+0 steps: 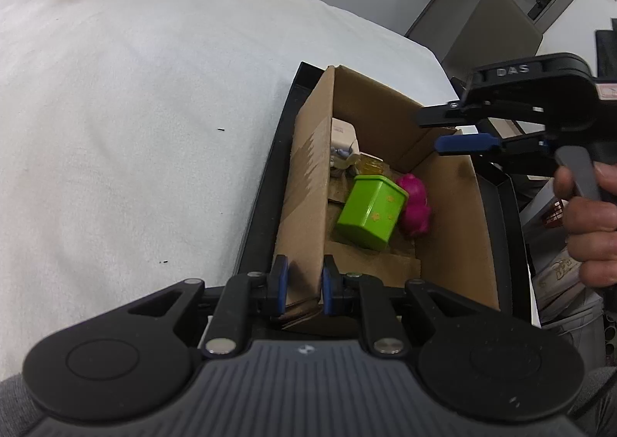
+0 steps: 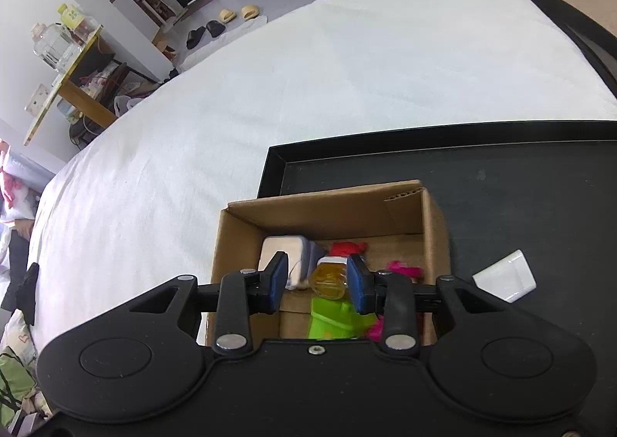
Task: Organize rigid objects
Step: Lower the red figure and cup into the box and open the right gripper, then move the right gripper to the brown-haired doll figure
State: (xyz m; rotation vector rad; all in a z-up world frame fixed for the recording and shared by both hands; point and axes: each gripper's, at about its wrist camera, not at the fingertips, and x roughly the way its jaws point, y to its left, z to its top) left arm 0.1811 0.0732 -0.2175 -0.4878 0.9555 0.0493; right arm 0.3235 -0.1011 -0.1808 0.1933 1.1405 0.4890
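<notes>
Here the left gripper (image 1: 302, 284) is clamped on the near wall of the cardboard box (image 1: 304, 182) — the box is steadied inside the black tray (image 2: 520, 182). Over the box, the right gripper (image 2: 318, 280) is seen with fingers slightly apart and nothing held between them. Inside the box a green container (image 1: 372, 211), a pink toy (image 1: 416, 205), a yellow jar (image 2: 329, 277) and a white-and-grey item (image 2: 283, 248) are already collected. Further out, one white piece (image 2: 505, 275) is left on the tray floor — judged the remaining item. Beyond, the white cloth (image 1: 135, 109) holds no objects in view.
</notes>
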